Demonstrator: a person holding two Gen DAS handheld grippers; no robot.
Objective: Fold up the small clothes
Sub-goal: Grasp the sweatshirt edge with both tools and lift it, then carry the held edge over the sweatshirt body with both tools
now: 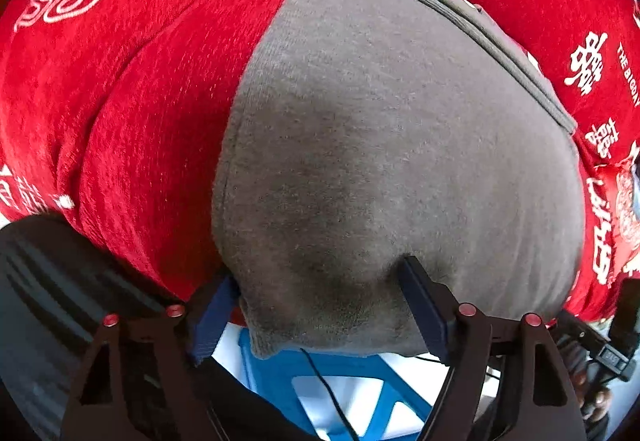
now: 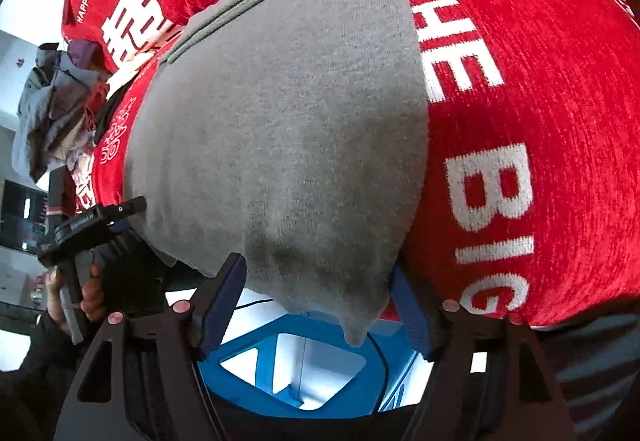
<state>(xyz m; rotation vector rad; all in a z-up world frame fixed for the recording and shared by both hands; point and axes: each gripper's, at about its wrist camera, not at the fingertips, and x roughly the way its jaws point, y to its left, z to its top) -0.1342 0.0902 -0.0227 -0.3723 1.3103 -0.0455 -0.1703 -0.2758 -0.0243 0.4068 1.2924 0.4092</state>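
A small grey knit garment (image 1: 384, 145) lies flat on a red cloth with white print (image 1: 132, 81); its near edge hangs over the table's front. My left gripper (image 1: 320, 305) is open, blue-padded fingers (image 1: 424, 305) spread wide on either side of the garment's near left corner. In the right wrist view the same grey garment (image 2: 280, 129) fills the middle, and my right gripper (image 2: 316, 305) is open with its fingers (image 2: 220, 305) either side of the hanging near right corner. The left gripper (image 2: 100, 221) and its hand show at the left there.
The red cloth (image 2: 520, 81) covers the table. A pile of mixed clothes (image 2: 60, 113) lies at the far left of the right wrist view. A blue plastic stool (image 2: 320, 373) stands below the table edge, also in the left wrist view (image 1: 320, 381).
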